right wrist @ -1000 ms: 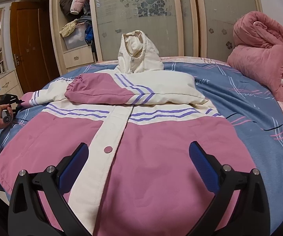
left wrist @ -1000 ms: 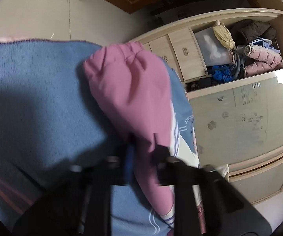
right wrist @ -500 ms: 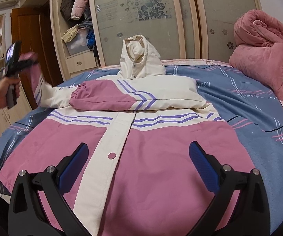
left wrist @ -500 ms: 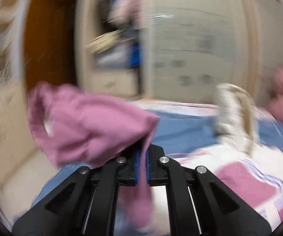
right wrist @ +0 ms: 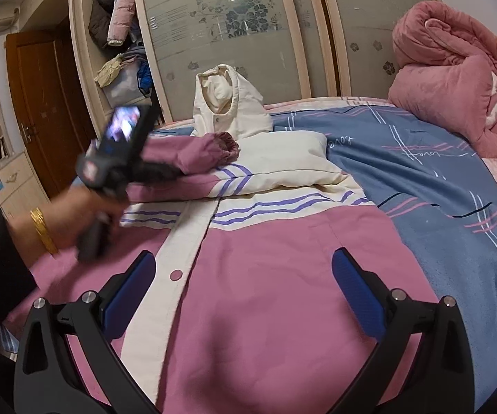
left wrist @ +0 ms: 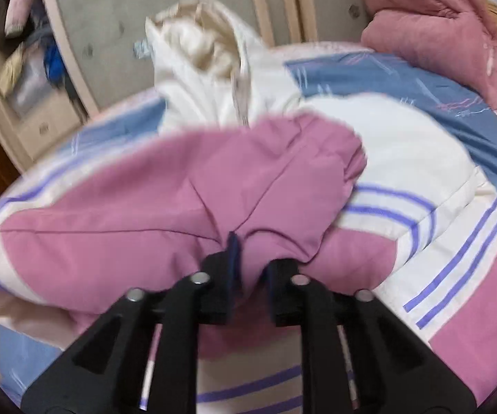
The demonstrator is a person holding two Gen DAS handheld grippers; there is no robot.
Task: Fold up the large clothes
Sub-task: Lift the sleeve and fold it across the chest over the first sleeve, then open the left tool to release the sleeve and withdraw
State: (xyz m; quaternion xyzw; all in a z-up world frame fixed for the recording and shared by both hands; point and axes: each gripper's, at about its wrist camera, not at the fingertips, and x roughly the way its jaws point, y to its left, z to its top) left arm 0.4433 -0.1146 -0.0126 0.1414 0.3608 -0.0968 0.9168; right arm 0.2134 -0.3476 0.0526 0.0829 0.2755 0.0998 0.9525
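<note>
Fabric of a pink sleeve [left wrist: 248, 189] sits bunched between the fingers of the left gripper [left wrist: 248, 269], whose jaws are opening; the blur makes it hard to say, but the pads seem barely to press it. A second ago this sleeve hung out over the bed's left edge; it is now folded across the chest of the pink and cream jacket [right wrist: 265, 293], cuff near the cream hood [right wrist: 227, 103]. The right gripper [right wrist: 245, 296] hovers spread wide and empty over the jacket's lower front, which lies flat on the blue bedsheet [right wrist: 420, 172].
</note>
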